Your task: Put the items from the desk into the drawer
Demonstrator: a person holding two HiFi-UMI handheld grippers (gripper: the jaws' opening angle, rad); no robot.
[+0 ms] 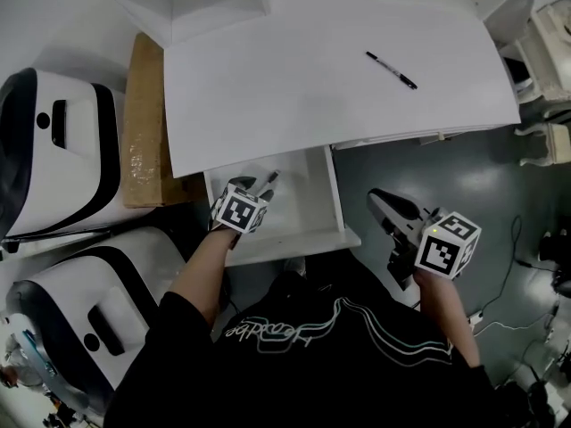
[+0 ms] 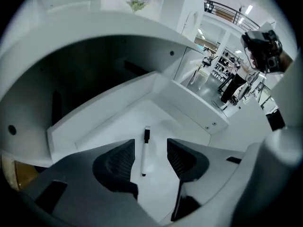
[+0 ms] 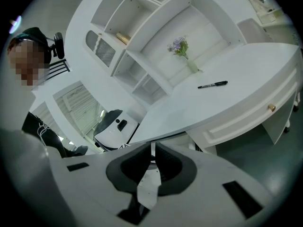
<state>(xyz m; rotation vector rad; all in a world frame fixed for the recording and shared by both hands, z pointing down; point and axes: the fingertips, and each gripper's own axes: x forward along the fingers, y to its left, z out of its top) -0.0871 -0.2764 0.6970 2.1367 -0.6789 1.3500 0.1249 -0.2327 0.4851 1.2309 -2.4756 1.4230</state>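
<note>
White desk (image 1: 312, 78) is seen from above, with its drawer (image 1: 332, 205) pulled out below the front edge. Left gripper (image 2: 150, 148) is pointed steeply down into the drawer, and its jaws are spread wide. One white marker (image 2: 144, 157) with a black cap is seen lying flat on the drawer floor in the gap between the pads, clamped by neither. A second marker (image 1: 391, 69), black, is left on the desk top, well apart from the drawer. Right gripper (image 1: 382, 201) is held to the right of the drawer over the grey floor (image 1: 428, 172). Its jaws are closed together with nothing between them. Cardboard box (image 1: 143, 123) is noted against the desk's left edge.
</note>
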